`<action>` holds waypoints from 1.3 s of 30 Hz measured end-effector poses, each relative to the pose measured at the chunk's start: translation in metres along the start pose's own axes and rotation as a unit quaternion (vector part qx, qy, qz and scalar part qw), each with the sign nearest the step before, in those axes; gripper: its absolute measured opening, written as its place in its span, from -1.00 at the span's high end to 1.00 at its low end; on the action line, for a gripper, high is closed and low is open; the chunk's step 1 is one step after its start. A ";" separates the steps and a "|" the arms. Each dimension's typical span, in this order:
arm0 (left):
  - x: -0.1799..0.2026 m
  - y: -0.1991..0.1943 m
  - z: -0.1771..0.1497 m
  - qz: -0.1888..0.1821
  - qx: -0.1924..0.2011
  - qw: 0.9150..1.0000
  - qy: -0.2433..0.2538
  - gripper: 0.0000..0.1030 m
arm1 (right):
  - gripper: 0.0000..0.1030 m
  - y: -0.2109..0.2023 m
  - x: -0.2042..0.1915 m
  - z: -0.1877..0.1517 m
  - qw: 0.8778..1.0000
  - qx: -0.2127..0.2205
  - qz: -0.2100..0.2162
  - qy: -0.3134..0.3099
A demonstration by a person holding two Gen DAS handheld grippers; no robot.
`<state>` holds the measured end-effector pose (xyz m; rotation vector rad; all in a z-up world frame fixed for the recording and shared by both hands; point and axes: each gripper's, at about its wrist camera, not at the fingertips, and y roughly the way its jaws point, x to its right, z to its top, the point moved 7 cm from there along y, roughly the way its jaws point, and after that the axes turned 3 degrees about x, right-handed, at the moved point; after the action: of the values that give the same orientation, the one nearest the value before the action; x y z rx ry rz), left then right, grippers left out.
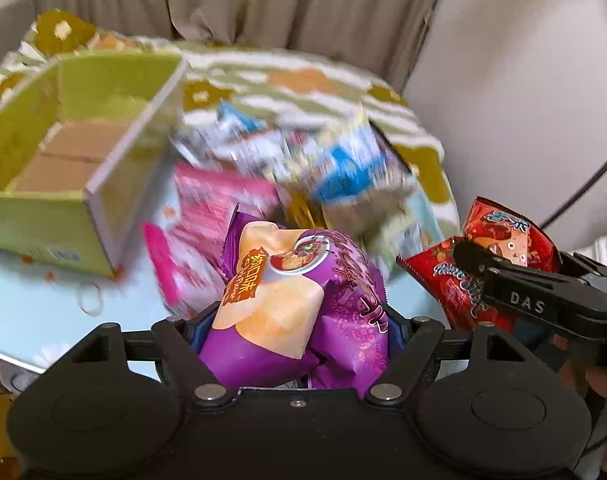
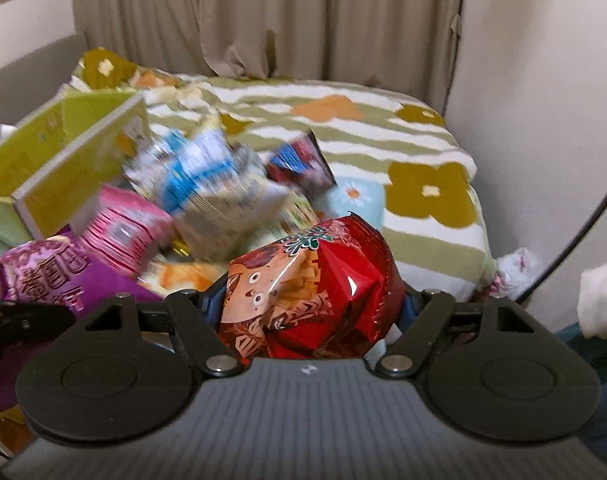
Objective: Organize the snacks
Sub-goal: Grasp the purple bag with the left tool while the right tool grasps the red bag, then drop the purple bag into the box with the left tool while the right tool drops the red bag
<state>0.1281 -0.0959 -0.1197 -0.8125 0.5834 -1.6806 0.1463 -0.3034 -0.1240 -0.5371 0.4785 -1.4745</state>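
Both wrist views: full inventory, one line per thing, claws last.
purple snack bag: 1, purple and cream, clamped in left claw
red snack bag: 1, red with cartoon face, clamped in right claw
pink snack bags: at least 2, pink, on table beside box
blue-and-white snack bags: several, blurred, piled behind the pink ones
box: 1, lime green, open, table's left side
table: 1, pale blue daisy print
blanket: 1, green-and-white stripes, ochre and orange flowers, behind table
curtain: beige, back wall
left claw: 1, black
right claw: 1, black
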 end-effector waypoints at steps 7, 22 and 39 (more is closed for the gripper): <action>-0.039 -0.035 0.047 0.034 0.065 0.997 -0.007 -0.55 | -0.77 -0.025 -0.039 0.055 0.997 0.050 0.050 -0.012; -0.205 -0.048 0.168 0.086 0.128 0.988 0.003 -0.56 | -0.77 0.014 -0.193 0.192 0.990 0.089 0.109 0.011; -0.298 0.082 0.223 0.054 0.052 0.995 0.060 -0.72 | -0.78 0.150 -0.312 0.207 0.999 -0.012 0.015 0.048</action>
<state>0.3914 0.1790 -0.1013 -0.5977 0.6081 -1.6533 0.3772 0.0207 -0.0578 -0.4788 0.5777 -1.4720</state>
